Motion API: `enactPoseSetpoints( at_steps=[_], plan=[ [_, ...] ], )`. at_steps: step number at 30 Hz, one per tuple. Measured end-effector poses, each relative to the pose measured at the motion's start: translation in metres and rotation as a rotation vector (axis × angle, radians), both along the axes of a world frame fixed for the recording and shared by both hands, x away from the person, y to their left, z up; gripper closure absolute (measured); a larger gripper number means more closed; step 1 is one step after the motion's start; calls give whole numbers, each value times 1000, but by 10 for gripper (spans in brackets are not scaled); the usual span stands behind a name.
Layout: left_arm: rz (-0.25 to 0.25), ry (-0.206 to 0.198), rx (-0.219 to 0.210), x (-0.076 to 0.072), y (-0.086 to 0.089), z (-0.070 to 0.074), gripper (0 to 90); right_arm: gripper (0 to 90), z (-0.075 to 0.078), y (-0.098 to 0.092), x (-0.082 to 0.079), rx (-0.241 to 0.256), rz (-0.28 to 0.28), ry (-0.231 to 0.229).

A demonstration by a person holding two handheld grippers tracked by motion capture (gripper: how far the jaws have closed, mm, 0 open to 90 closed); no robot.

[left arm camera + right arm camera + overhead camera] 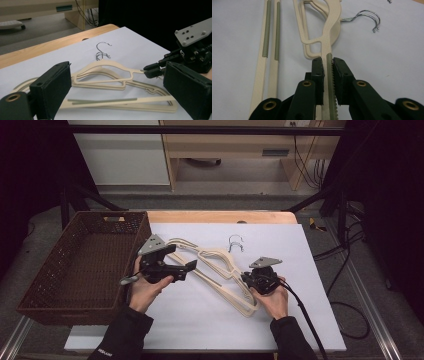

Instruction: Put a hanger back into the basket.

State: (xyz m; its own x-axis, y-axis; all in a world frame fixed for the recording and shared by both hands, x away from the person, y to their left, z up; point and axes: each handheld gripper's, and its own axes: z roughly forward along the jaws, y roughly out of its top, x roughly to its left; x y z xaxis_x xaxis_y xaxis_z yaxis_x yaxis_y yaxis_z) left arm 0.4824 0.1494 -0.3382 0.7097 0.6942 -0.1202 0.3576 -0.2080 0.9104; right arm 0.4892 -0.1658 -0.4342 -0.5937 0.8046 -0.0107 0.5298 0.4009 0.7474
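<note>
Jaws of right gripper [327, 75] clamp cream hanger [329, 32]; left gripper [117, 92] gapes wide

Two cream plastic hangers [215, 270] lie stacked on the white sheet, and two metal hooks [235, 243] show at their top, side by side. One brown wicker basket [80, 265] stands at the left. Two black grippers are in view, the left gripper [187, 266] and the right gripper [247, 278].

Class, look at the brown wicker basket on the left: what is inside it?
The basket looks empty; its woven floor shows bare. The strip behind its near wall is hidden. The cream hangers lie outside, on the white sheet.
</note>
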Motion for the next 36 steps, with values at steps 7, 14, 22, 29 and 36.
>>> enactPoseSetpoints(
  at_steps=[7,14,22,29,36],
  plan=[
    [-26,13,26,29,-26,-8,89,798,6,0,-3,-10,8,-24],
    [0,49,47,66,-42,-27,155,798,9,2,-4,-34,12,-42],
    [1,85,84,96,-63,-48,214,798,12,3,-7,-34,15,-52],
    [-40,52,131,101,-85,-55,250,798,14,4,-9,-33,11,-58],
    [-51,36,183,111,-105,-57,295,798,14,3,-10,-45,26,-71]
  ],
)
